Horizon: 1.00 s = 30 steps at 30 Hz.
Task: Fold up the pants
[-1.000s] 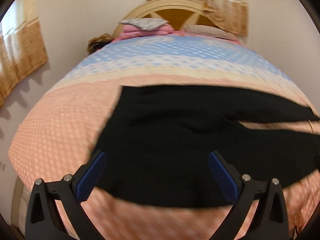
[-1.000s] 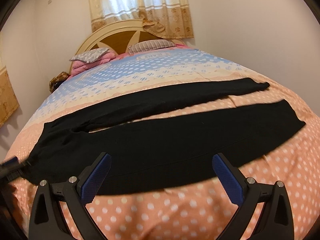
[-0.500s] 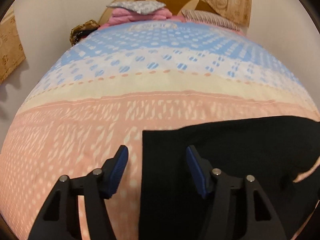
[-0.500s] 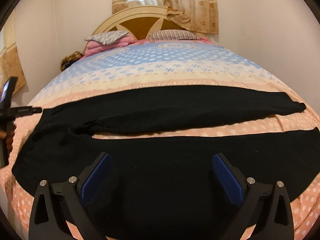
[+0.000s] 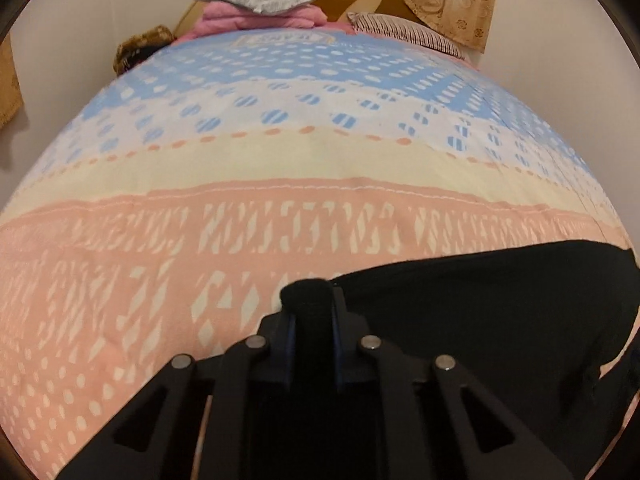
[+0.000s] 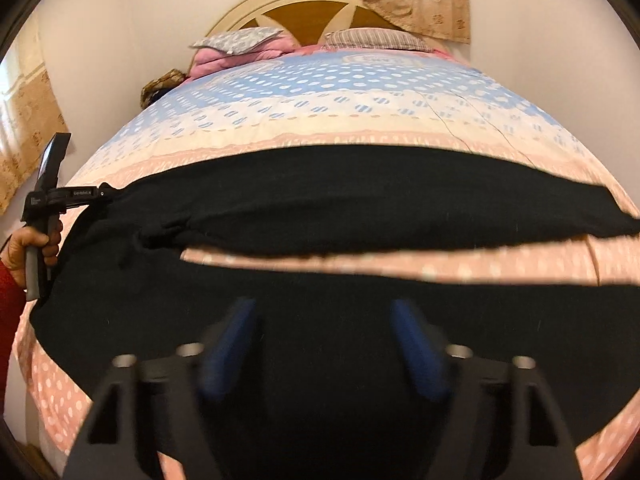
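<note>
1. Cream walls and patterned curtains frame a wide bed whose quilt point(image 5: 248, 168) runs in blue, cream and peach bands with pale dots.
2. Long black knit pants point(image 6: 360, 200) lie flat across the peach band, both legs stretched sideways with a strip of quilt between them.
3. At the waist corner my left gripper point(image 5: 310, 322) is clamped on a bunched fold of the black fabric.
4. My right gripper point(image 6: 320, 344) sits over the near leg; its jaws have just been closing, and, through the blur, the blue pads seem not yet pressed on the cloth.
</note>
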### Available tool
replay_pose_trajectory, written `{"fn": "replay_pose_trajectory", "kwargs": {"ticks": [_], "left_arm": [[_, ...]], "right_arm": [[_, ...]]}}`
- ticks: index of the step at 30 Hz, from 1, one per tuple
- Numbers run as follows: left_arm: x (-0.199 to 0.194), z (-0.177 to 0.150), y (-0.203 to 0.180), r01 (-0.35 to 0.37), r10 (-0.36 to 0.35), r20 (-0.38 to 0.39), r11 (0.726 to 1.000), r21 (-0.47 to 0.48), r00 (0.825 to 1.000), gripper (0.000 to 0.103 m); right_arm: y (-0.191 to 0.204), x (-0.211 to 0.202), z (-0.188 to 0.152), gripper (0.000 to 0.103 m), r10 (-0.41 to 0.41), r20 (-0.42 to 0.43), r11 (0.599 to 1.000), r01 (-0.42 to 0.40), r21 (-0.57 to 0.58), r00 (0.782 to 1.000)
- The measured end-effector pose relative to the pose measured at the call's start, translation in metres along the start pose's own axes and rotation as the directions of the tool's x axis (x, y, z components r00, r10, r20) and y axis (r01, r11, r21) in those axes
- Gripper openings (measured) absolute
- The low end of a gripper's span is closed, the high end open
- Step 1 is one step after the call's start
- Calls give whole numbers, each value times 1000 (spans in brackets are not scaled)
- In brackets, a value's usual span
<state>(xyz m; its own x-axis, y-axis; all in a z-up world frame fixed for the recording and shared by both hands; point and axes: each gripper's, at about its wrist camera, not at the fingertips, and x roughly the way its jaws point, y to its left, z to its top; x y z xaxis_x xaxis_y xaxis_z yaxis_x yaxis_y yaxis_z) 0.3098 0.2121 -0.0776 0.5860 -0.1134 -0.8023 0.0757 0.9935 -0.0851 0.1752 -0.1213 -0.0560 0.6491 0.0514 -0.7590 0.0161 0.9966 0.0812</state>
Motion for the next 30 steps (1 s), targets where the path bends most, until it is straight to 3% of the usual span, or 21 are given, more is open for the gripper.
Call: {"fn": "replay_pose_trajectory", "kwargs": {"ticks": [6, 10, 12, 15, 18, 23, 25, 27, 28, 30], "left_arm": [[-21, 1, 8, 11, -7, 77, 999, -43, 997, 15], [-34, 7, 7, 7, 1, 134, 998, -58, 991, 15], [-39, 7, 5, 2, 8, 156, 998, -60, 988, 15], [-40, 8, 1, -23, 29, 163, 999, -40, 986, 15], [-36, 8, 0, -41, 46, 156, 999, -34, 987, 15], [-28, 9, 0, -44, 52, 142, 997, -59, 988, 15], [-26, 8, -3, -60, 66, 134, 997, -49, 989, 15], [-25, 7, -6, -83, 86, 134, 996, -32, 987, 15], [-26, 7, -7, -88, 91, 136, 996, -31, 987, 15], [-30, 9, -7, -86, 91, 140, 995, -41, 986, 15]], "right_arm": [[-40, 14, 76, 60, 48, 46, 997, -44, -67, 998], [-51, 65, 126, 61, 111, -58, 978, -120, -173, 992], [-54, 97, 143, 61, 91, -127, 965, -119, -235, 988], [-58, 132, 154, 61, 101, -214, 942, -163, -295, 972], [-61, 155, 160, 61, 166, -312, 915, -265, -305, 935], [-61, 162, 164, 60, 203, -362, 873, -336, -355, 910], [-58, 160, 162, 52, 197, -374, 853, -347, -389, 906], [-54, 154, 159, 25, 230, -397, 848, -383, -367, 888], [-53, 149, 158, 18, 237, -400, 846, -390, -363, 886], [-47, 137, 152, 7, 193, -377, 845, -349, -406, 906]]}}
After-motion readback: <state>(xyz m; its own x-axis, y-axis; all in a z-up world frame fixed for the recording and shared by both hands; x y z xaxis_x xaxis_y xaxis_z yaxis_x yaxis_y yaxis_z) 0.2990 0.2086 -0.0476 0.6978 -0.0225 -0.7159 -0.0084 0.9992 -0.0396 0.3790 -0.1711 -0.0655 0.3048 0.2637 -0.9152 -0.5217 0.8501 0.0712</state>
